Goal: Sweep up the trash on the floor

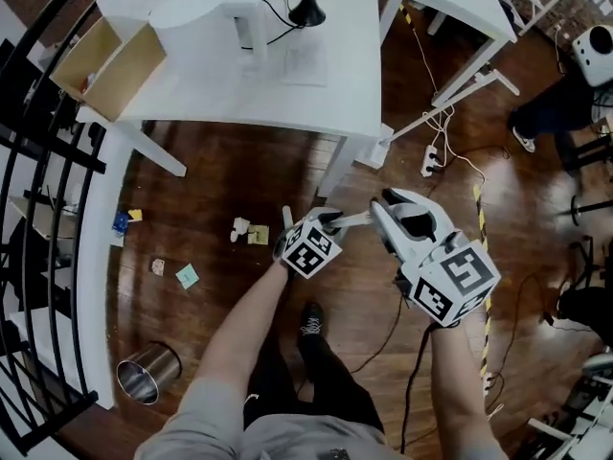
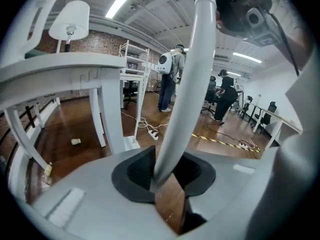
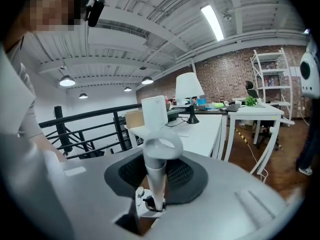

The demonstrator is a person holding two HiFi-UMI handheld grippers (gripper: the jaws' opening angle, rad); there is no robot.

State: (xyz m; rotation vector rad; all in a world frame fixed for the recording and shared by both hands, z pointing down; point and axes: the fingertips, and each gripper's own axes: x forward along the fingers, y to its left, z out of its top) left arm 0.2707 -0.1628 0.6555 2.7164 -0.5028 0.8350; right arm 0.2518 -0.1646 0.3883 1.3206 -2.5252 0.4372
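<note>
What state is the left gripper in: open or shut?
Shut: the left gripper clamps the white pole, with its pads pressed on both sides.

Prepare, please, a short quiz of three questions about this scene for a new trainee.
1. True or false: the metal bin is on the floor.
2. Choose one: the left hand-held gripper is shut on A) a white pole, B) a paper scrap, C) a power strip.
3. Fill in: the cardboard box sits on the white ____.

Key: 1 true; 2 A; 3 table.
</note>
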